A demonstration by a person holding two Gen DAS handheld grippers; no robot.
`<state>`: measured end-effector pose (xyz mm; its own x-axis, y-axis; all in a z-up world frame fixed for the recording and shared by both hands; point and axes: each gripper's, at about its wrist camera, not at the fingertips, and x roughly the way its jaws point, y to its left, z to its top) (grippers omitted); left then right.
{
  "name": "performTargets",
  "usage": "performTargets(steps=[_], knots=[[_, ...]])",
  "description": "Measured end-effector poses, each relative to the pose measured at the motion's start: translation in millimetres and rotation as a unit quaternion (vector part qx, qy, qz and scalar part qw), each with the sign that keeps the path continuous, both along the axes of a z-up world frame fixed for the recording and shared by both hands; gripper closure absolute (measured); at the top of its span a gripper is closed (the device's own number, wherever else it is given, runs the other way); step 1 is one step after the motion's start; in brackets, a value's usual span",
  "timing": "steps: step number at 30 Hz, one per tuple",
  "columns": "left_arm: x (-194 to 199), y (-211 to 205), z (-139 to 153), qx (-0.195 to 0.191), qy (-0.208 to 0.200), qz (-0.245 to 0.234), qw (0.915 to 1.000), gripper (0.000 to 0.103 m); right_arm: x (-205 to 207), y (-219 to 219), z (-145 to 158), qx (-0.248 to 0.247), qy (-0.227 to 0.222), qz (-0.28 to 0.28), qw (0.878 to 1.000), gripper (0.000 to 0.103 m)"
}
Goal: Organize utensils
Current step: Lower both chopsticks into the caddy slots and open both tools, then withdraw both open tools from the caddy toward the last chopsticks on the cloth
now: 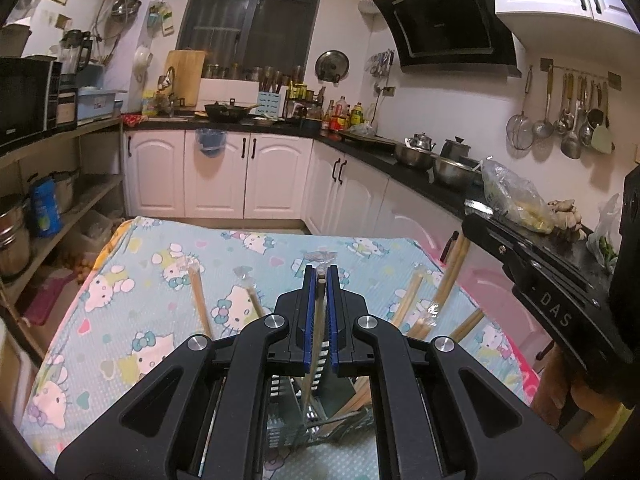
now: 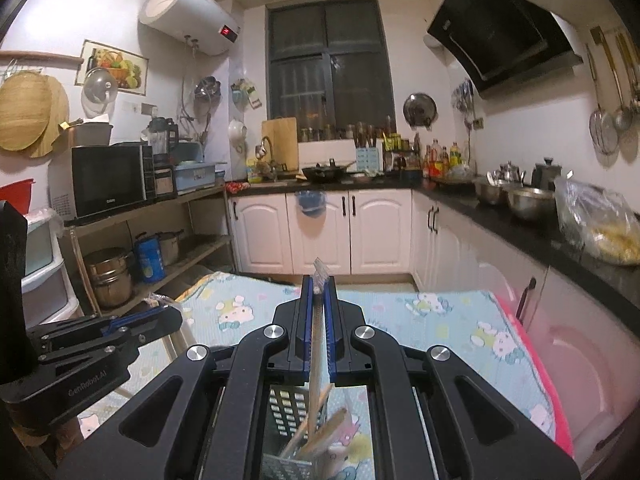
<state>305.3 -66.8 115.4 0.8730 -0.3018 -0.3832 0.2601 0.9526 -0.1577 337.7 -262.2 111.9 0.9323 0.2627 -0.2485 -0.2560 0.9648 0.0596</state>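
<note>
Cramped kitchen, white cabinets (image 1: 216, 172) and black countertop (image 1: 420, 178) behind a table under a blue cartoon-cat cloth (image 1: 132, 320). Left wrist view: left gripper (image 1: 320, 280) clamped on a plastic-wrapped wooden chopstick pair (image 1: 319, 312), held upright over a perforated metal utensil holder (image 1: 280, 412) at the near edge. More wrapped chopstick pairs (image 1: 416, 304) loose on the cloth either side; open cloth beyond to the far edge. Right gripper body close at right.

Right wrist view: right gripper (image 2: 319, 288) shut on another wrapped chopstick pair (image 2: 318, 340), lower end in the same holder (image 2: 286, 408) among leaning sticks. Left gripper (image 2: 132, 322) just beside, at left. Pink edge (image 2: 532, 360) along the table's right side, cabinets near.
</note>
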Motion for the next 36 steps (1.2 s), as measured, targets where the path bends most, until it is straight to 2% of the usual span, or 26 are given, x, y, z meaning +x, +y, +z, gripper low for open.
performTargets(steps=[13, 16, 19, 24, 32, 36], knots=[[1.7, 1.4, -11.1, 0.001, 0.022, 0.004, 0.9998, 0.102, -2.8, -11.1, -16.4, 0.037, 0.062, -0.002, 0.997, 0.097], [2.2, 2.1, -12.0, 0.004, 0.03, 0.003, 0.9996, 0.099, -3.0, -13.1, -17.7, 0.043, 0.075, 0.001, 0.996, 0.091], [2.0, 2.7, -13.6, 0.005, 0.042, 0.004, 0.9991, 0.088, -6.2, -13.9, -17.4, 0.045, 0.079, 0.002, 0.996, 0.088], [-3.7, 5.5, -14.8, 0.005, 0.054, 0.003, 0.9985, 0.074, -12.2, -19.8, -16.9, 0.052, 0.089, 0.002, 0.995, 0.08], [-18.4, 10.7, -13.9, -0.012, 0.08, -0.01, 0.9967, 0.047, -34.0, -26.3, -19.9, 0.059, 0.111, 0.005, 0.992, 0.068], [-28.5, 10.5, -12.0, -0.012, 0.081, -0.013, 0.9965, 0.04, -47.6, -28.7, -24.4, 0.055, 0.122, 0.003, 0.991, 0.066]])
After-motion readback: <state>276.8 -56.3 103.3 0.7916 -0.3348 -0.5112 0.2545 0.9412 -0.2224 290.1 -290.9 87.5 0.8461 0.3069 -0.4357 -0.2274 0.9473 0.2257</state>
